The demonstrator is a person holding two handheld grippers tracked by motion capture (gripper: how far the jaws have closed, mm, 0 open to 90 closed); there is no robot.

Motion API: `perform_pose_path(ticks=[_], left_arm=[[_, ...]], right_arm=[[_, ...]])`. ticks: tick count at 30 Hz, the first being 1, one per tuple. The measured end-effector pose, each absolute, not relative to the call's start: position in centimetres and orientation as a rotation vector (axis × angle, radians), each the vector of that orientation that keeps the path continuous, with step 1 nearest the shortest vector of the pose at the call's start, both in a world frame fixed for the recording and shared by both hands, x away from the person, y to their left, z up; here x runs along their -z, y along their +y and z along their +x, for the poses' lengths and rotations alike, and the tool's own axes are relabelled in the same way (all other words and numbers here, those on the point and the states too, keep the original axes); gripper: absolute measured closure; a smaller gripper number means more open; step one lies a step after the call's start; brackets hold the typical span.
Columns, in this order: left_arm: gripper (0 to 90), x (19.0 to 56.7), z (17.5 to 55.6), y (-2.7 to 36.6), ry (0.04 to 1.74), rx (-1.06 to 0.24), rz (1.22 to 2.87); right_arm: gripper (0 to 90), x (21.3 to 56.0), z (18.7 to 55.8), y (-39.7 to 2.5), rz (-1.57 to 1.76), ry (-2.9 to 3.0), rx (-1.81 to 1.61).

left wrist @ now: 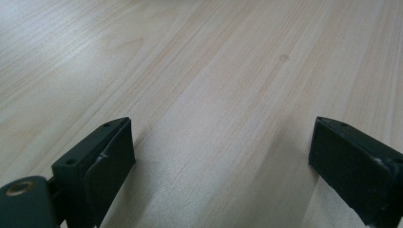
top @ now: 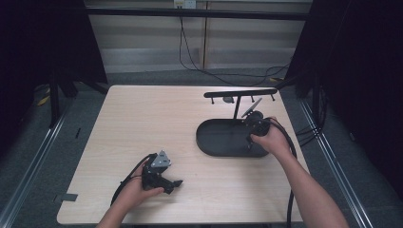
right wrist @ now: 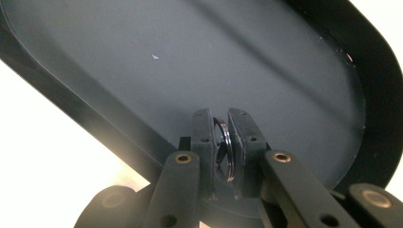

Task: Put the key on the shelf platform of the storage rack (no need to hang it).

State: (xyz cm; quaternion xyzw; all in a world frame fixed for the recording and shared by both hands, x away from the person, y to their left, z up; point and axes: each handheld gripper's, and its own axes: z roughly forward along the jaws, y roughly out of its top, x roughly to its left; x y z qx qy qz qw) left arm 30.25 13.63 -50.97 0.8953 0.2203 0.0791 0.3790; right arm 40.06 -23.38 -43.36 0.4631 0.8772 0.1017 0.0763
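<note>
- The bench (top: 157, 118) is a pale wood top; its left and middle stretches lie bare, giving wide open room from the far edge down to the near edge.
- A black oval tray (top: 223, 137) sits on the right half of the bench, its right end close to the bench's right edge.
- Behind the tray a thin black post carries a horizontal bar (top: 240, 93) with small pegs hanging under it, near the far right corner of the bench.
- The left gripper (top: 175, 184) rests low over the near-left part of the bench, held in the person's left hand (top: 135, 190), well apart from the tray.
- In the left gripper view its jaws stand wide apart with nothing between them, only bare wood grain (left wrist: 214, 95) ahead.
- The right gripper (top: 252, 124) is over the right end of the tray, held in the person's right hand (top: 271, 138), with its cable trailing back along the forearm.
- In the right gripper view the jaws are nearly closed and pinch a thin metal ring (right wrist: 225, 149) edge-on between them.
- The ring sits upright in the gap, partly hidden by the jaw faces, above the tray's flat dark floor (right wrist: 190, 61).
- The tray's raised rim (right wrist: 380, 95) curves round just to the right of the jaws in that view, and the other rim runs diagonally at lower left, with pale bench beyond it.
</note>
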Motion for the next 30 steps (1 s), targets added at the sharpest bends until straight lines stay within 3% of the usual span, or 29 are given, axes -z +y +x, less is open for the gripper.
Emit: perform_pose_path(ticks=[30], left_arm=[[7.5,51.0,30.1,13.6,0.575,-0.202,2.282]], right_arm=[[77.4,44.3,40.0,-24.6,1.379,2.621,-0.279]])
